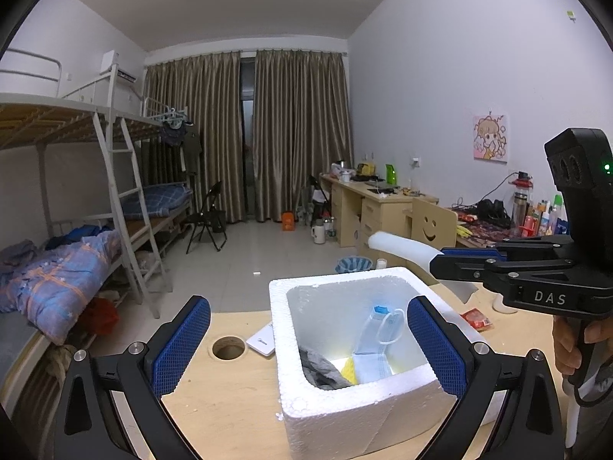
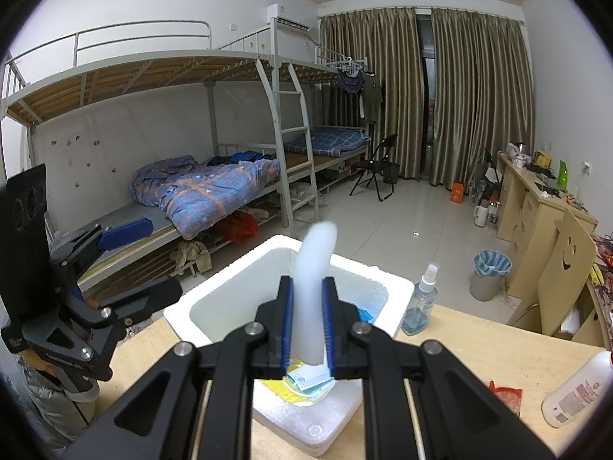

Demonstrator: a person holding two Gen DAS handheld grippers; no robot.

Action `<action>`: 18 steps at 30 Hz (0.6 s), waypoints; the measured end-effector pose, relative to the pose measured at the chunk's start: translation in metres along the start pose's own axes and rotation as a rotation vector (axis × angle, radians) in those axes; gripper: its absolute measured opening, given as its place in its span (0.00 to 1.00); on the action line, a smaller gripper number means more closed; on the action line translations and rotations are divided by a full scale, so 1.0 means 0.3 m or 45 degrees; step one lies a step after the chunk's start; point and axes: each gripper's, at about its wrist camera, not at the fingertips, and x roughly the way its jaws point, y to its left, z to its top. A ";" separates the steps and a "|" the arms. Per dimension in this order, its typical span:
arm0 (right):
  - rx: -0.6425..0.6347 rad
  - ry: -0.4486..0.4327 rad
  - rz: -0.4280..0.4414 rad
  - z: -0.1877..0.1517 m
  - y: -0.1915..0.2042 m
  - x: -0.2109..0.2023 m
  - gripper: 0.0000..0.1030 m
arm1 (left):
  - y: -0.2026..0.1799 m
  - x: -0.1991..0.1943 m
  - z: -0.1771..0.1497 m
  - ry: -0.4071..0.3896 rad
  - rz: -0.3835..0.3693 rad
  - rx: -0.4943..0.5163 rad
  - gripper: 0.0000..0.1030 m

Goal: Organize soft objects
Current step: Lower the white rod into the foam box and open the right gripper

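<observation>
A white styrofoam box [image 1: 345, 414] stands on the wooden table. Inside it lie a grey cloth [image 1: 322, 368], a yellow sponge [image 1: 349, 375] and a pale blue face mask [image 1: 377, 339]. My left gripper [image 1: 306, 349] is open, its blue pads either side of the box's near left corner. My right gripper [image 2: 306, 326] is shut on a white foam piece [image 2: 312, 287] and holds it above the box [image 2: 291, 418]; in the left wrist view the foam piece [image 1: 398, 247] juts left from that gripper [image 1: 444, 258] over the box's far right rim.
On the table are a white flat box [image 1: 262, 339], a cable hole [image 1: 228, 347], a red packet [image 1: 477, 318], a spray bottle [image 2: 421, 303] and a white lotion bottle [image 2: 578, 387]. Bunk beds stand left, desks and a bin [image 2: 490, 274] right.
</observation>
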 end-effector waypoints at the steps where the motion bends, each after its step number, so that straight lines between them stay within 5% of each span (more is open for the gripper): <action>1: 0.003 -0.002 0.002 0.000 -0.001 0.001 0.17 | -0.002 -0.001 -0.001 -0.002 -0.001 0.005 1.00; 18: 0.016 0.029 0.001 -0.023 -0.014 0.054 0.19 | 0.007 -0.008 -0.019 -0.014 -0.002 -0.007 1.00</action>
